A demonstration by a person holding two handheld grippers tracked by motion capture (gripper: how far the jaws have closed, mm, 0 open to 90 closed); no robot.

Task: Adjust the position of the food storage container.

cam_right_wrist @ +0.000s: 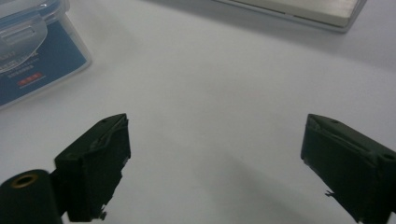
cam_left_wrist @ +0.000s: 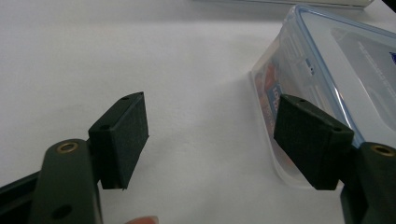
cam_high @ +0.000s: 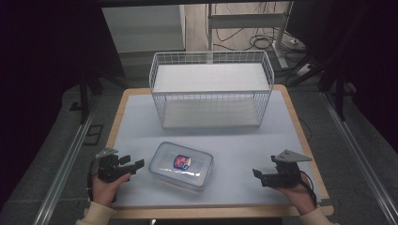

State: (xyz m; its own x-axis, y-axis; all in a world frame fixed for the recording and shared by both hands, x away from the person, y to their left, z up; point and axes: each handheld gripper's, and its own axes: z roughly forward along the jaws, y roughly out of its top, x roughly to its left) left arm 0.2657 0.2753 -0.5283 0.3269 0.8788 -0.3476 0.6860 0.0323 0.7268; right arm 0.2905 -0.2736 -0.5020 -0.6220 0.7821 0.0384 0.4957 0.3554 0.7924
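Both claws gape: left claw (cam_high: 136, 164) beside the container (cam_high: 181, 165), right claw (cam_high: 256, 174) well apart.

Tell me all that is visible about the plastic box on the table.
The plastic box is a clear rectangular container with rounded corners, closed by a clear lid with a blue rim. A red and blue label or packet shows through the lid. It lies flat on the white table, turned at a slight angle, in front of the wire basket. It sits between the left gripper, which is close beside it, and the farther right gripper. Nothing grips it.
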